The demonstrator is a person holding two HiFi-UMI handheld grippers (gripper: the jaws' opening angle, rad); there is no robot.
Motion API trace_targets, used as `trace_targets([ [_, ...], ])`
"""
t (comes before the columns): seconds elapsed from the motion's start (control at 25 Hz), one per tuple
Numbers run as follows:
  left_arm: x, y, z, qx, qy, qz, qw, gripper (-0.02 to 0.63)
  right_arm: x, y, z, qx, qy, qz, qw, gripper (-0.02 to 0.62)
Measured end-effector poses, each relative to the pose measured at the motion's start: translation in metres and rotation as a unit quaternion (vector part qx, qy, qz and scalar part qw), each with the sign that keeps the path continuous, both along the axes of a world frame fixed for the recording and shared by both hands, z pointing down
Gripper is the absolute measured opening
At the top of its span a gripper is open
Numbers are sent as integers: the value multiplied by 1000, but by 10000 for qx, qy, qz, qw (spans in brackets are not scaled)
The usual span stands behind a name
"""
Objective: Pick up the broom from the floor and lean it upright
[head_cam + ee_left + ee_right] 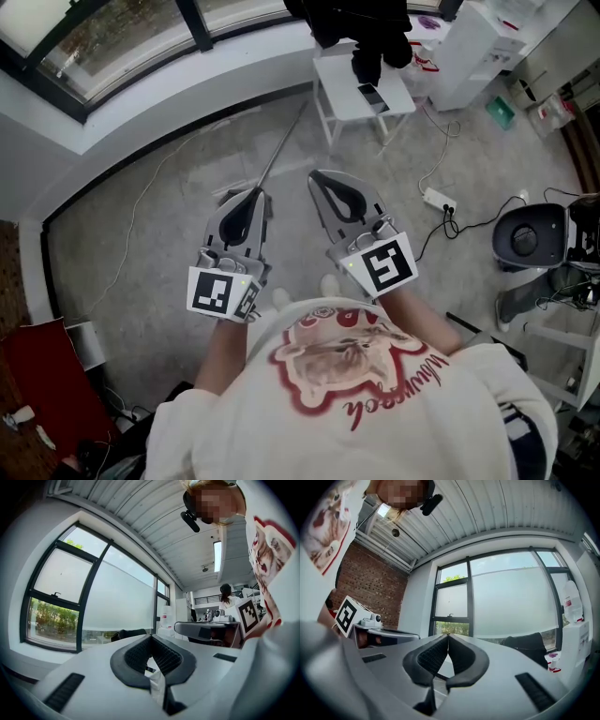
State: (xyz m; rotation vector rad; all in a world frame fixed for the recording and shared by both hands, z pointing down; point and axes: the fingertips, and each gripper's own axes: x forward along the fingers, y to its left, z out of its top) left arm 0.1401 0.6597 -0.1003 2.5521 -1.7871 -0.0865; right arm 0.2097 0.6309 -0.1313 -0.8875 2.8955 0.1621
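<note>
Grey floor (169, 216) open around broom (284, 141)

Bright daylight from window (511, 597); soft shadows; fisheye warp, dark corners; near foreground blurred.

L hand-held gripper (254, 193) and R hand-held gripper (319, 176) side by side, approx level, pointing fwd. Both jaws shut, nothing between.
</note>
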Motion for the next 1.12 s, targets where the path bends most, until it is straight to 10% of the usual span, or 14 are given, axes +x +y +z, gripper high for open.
trace_targets([
  [0.68, 61, -35, 12, -104, 53, -142, 9998, 21, 64, -38, 15, -61, 141, -181, 9997, 25],
  [1.12, 27, -101, 16, 40, -33, -212, 9998, 21, 46, -98, 17, 186, 162, -142, 9996, 25],
])
